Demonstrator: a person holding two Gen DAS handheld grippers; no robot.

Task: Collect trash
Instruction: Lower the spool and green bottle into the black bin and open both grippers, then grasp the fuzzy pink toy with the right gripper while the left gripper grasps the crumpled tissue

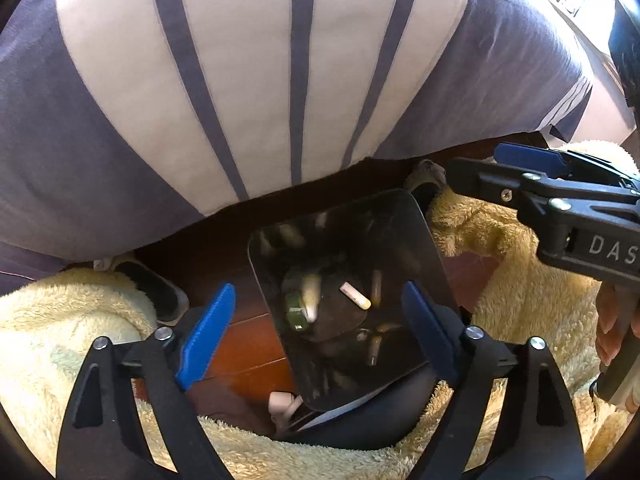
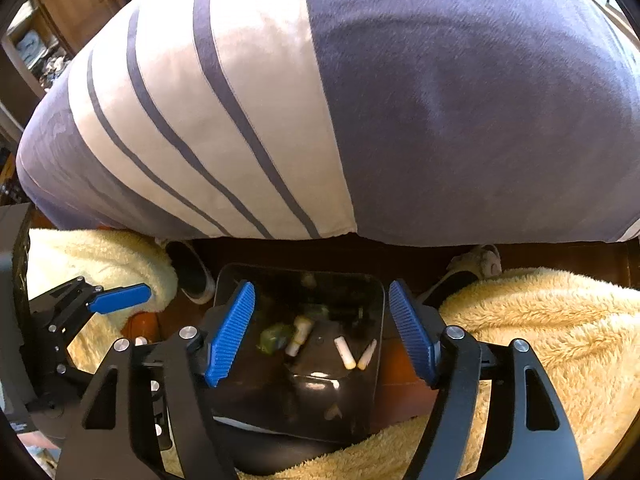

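Trash [image 2: 345, 353] in bin [image 2: 362, 408] — below both spread tools [image 2: 322, 334].

Both fisheye views sit just behind their own blue-padded fingers and look steeply down into the same black bin [image 1: 424, 236], close above it. The left wrist view has the bin [image 2: 376, 308] slightly right of centre and catches the right gripper [image 1: 524, 156] entering from its right edge; the right wrist view catches the left gripper [image 2: 120, 298] at its left edge. Shared between the two: the bin with its trash, the striped bedding [image 1: 248, 80] across the top, the yellow fleece [image 1: 520, 280] on both sides, and the wood floor [image 1: 244, 356].
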